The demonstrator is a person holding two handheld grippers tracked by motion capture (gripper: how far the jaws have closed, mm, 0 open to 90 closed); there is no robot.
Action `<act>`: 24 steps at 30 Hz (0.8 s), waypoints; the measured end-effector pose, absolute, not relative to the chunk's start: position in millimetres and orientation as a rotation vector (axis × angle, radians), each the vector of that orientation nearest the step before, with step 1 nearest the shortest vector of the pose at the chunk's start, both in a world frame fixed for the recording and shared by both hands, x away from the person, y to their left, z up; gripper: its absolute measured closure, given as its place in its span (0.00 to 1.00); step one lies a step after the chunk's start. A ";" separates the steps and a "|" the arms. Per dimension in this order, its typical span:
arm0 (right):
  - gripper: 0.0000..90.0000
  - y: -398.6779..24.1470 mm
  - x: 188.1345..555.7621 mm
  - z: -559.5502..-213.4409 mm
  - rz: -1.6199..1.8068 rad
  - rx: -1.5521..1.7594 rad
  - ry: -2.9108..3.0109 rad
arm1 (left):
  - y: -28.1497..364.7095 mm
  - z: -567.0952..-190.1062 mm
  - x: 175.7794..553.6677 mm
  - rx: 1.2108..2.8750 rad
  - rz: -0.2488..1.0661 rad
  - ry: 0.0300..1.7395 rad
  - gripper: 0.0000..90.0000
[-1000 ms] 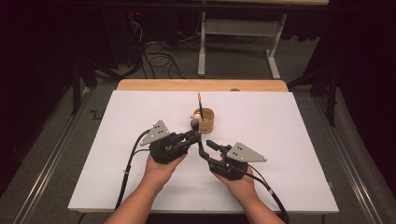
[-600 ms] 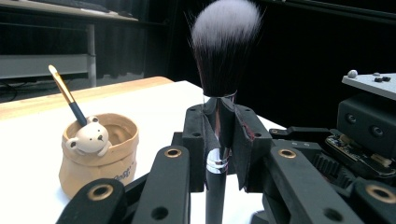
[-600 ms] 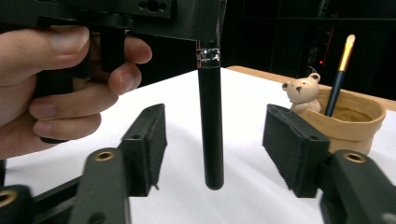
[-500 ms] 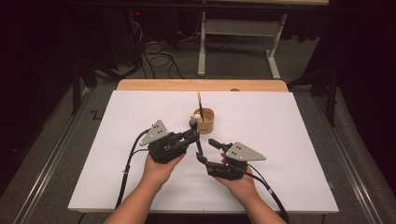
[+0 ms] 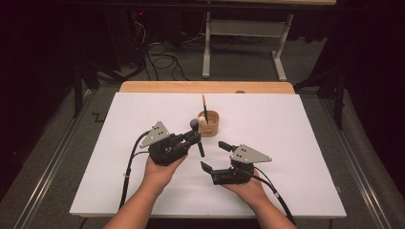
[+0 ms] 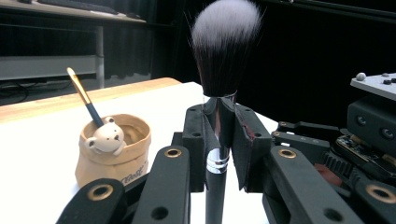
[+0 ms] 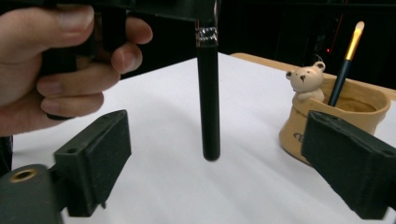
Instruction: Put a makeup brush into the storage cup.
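A makeup brush (image 5: 197, 138) with a black handle and a dark, white-tipped head (image 6: 226, 42) stands upright, and my left gripper (image 5: 193, 139) (image 6: 219, 122) is shut on its metal collar. My right gripper (image 5: 215, 155) (image 7: 219, 172) sits just to the right with its jaws wide apart; they have just been opening. The brush handle (image 7: 208, 102) hangs ahead of the gap, touched by neither pad. Behind stands a tan cup (image 5: 210, 125) (image 6: 114, 161) (image 7: 341, 109) with a small bear figure (image 6: 105, 138) on its rim and a thin gold-tipped brush (image 5: 204, 106) (image 7: 348, 56) inside.
The work goes on over a white sheet (image 5: 296, 129) laid on a wooden table (image 5: 167, 87). Cables (image 5: 128, 167) trail from both grippers toward the front edge. The floor beyond is dark, with a desk frame (image 5: 243, 33) and loose wires.
The right gripper's jaws have spread from nearly closed by the brush handle to wide apart. Both hands and the left gripper's hold on the brush stayed as they were.
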State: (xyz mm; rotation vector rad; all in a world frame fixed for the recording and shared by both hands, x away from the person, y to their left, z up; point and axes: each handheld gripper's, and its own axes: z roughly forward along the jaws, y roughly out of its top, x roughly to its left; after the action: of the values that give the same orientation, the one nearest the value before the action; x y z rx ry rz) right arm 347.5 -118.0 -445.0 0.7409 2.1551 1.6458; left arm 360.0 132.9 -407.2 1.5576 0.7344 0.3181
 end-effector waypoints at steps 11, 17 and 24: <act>0.00 -131.6 348.2 -442.5 1.594 0.761 2.174 | 135.6 -408.2 362.4 1.561 0.333 0.756 0.85; 0.00 -148.0 347.7 -442.3 1.564 0.776 2.157 | 136.6 -408.9 365.2 1.558 0.343 0.770 0.85; 0.00 -173.5 347.9 -445.3 1.531 0.818 2.138 | 137.8 -410.3 369.8 1.550 0.352 0.787 0.85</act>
State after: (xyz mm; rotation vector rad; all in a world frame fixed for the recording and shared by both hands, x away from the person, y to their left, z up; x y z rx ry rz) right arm 347.9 -173.5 -445.3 0.8184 2.1378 1.5306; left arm 369.8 137.8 -410.3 1.5497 0.7867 0.3524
